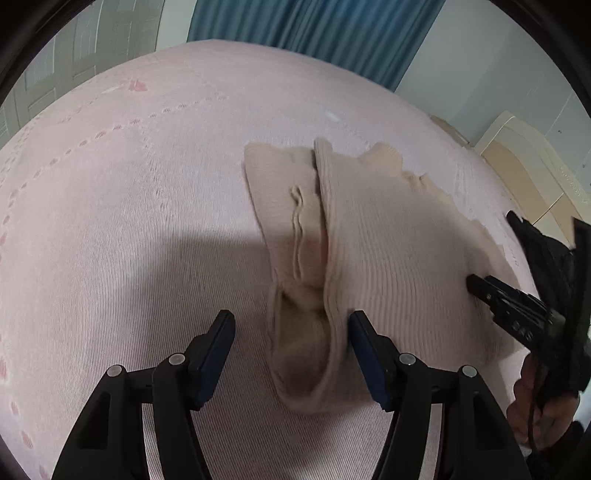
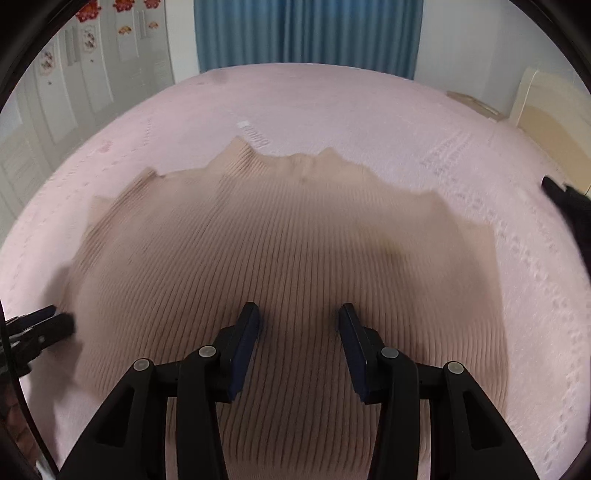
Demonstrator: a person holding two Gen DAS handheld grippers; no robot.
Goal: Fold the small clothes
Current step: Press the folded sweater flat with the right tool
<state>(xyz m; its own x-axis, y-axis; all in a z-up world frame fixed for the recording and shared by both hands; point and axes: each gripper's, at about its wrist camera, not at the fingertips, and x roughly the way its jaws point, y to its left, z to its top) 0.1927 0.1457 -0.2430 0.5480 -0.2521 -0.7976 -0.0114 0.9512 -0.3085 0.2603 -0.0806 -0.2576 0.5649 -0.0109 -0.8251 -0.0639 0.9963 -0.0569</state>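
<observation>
1. A beige ribbed-knit garment [image 1: 388,240] is spread on a pale pink bed sheet [image 1: 129,221]; fine parallel ribs run along its length, and the weave of the sheet is marked by fine ridges and dotted rose-coloured lines.
2. The garment's far edge is seen as an uneven, scalloped outline in the right wrist view, softened by blur.
3. Along the garment's left side, a sleeve [image 1: 295,236] is laid lengthwise, with a raised rolled seam and small puckered wrinkles; its cuff end opens toward the camera.
4. The left gripper [image 1: 291,321], black with dark blue flat pads, is held with its jaws apart, the sleeve cuff lying between them; contact with the cloth cannot be told.
5. The right gripper [image 2: 297,314], of the same make, is poised over the garment's ribbed body with its jaws apart and nothing clamped.
6. A blue pleated curtain [image 2: 306,33] and white panelled doors [image 2: 92,66] are seen behind the bed.
</observation>
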